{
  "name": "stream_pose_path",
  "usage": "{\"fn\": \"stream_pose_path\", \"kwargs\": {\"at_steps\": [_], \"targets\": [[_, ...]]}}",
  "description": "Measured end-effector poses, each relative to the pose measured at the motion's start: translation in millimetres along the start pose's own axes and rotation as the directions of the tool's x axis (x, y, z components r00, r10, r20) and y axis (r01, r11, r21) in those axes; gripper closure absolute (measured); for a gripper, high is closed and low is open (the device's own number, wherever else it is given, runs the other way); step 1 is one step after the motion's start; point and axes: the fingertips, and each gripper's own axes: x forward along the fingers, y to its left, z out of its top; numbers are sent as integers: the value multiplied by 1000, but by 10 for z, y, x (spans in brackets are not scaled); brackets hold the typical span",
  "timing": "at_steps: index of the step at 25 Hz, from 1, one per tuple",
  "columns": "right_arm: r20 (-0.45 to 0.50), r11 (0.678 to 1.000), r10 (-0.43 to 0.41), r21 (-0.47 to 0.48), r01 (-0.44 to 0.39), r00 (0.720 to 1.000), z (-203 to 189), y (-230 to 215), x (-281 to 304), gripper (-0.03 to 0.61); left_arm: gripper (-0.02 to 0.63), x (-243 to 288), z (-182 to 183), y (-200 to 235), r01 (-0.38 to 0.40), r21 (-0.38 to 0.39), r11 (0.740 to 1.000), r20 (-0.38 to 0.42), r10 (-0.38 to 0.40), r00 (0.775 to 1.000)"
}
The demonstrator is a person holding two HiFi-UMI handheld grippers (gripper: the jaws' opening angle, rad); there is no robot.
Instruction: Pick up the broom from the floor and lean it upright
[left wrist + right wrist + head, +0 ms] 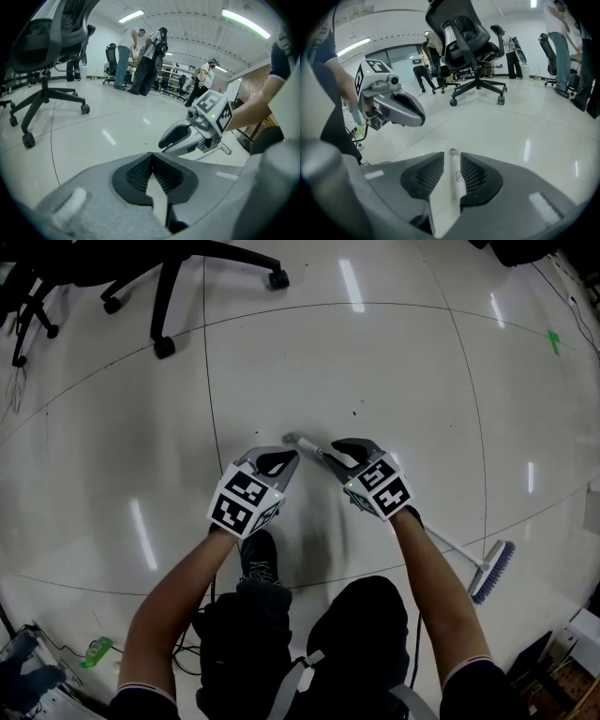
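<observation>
the broom (452, 543) lies flat on the pale glossy floor (375, 362). its white handle runs from a tip just ahead of the person's hands, slanting back to the person's right, where the brush head (494, 570) with bluish bristles rests on the tiles.

the right gripper (342, 454) is low over the tip end of the handle, pointing down at the floor. in the right gripper view its jaws stand apart with the handle (455, 176) running between them, closer to the right pad (476, 176); a gap shows beside the left pad, so nothing is pinched.

the left gripper (277, 460) hovers just beside the right one, near the handle's tip but off it. in the left gripper view its jaws meet at the tips with nothing between them, only bare floor beyond.

a black office chair (169, 296) stands well away across the floor, and several people (140, 56) stand in the background.
</observation>
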Motion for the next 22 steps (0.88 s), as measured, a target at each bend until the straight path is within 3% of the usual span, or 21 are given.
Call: {"fn": "stream_pose_path", "kwargs": {"at_steps": [3,11,15,22], "targets": [[-45,1000,19,-5,-19,999,-235,-92,329,444,614,77,-112,121,-2,-58,998,17,3,1000],[-146,998,-1,-58,-8,989,-643,-166,906,397,614,94,-195,302,-66,-103,992,42,71,997],[-190,988,-52,-154,22,980,-768,-173,1037,476,614,97,-269,313,-74,-61,995,26,76,997],[-195,991,-43,-131,17,980,-651,-140,882,477,614,-143,-135,379,-100,-75,992,38,103,994]]}}
